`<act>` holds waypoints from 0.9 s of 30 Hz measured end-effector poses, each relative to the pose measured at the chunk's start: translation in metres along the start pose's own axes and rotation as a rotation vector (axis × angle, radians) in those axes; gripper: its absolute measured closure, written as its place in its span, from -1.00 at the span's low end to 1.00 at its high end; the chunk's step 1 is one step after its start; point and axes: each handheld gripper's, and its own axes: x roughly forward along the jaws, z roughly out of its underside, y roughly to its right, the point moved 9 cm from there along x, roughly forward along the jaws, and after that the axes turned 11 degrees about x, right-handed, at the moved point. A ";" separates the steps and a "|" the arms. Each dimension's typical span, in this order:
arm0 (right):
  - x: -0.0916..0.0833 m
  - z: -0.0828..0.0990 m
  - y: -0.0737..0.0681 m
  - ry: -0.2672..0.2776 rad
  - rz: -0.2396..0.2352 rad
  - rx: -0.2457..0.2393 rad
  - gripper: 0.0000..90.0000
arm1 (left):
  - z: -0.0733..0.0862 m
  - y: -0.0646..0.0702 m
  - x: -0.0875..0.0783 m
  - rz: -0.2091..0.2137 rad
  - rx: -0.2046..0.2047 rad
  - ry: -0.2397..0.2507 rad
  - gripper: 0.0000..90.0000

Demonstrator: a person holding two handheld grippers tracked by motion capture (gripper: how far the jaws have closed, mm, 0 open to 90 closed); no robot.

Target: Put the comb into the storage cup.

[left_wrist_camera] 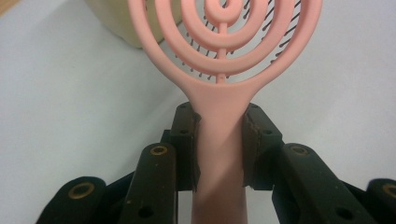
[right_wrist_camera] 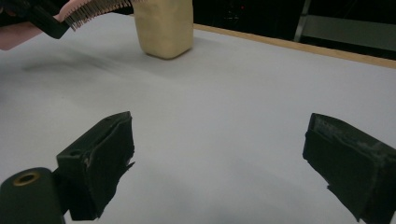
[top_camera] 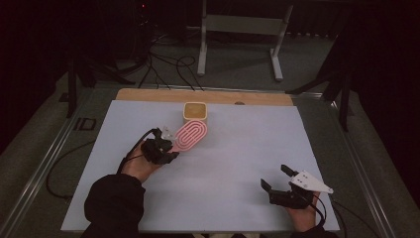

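Note:
A pink hairbrush (top_camera: 190, 134) with an oval ringed head is held above the white table, head pointing toward a cream square cup (top_camera: 195, 111). My left gripper (top_camera: 168, 141) is shut on the brush's handle (left_wrist_camera: 218, 154), both pads pressing its sides. In the left gripper view the ringed head (left_wrist_camera: 224, 37) and its dark bristles reach over the cup (left_wrist_camera: 116, 23). My right gripper (top_camera: 276, 178) rests near the table's front right, open, nothing between its jaws (right_wrist_camera: 224, 154). The right gripper view shows the cup (right_wrist_camera: 163, 25) and the brush bristles (right_wrist_camera: 91, 10) far off.
The white table sheet (top_camera: 237, 148) has a wooden strip (top_camera: 148, 95) along its far edge. Beyond it stand a white frame's legs (top_camera: 202, 44) and loose cables (top_camera: 168, 69) on the floor. A dark sleeve (top_camera: 114, 203) comes in at the bottom left.

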 end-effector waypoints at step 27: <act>0.001 0.000 -0.001 0.000 -0.003 0.001 -0.81 | 0.010 -0.006 -0.017 -0.079 -0.063 0.171 0.55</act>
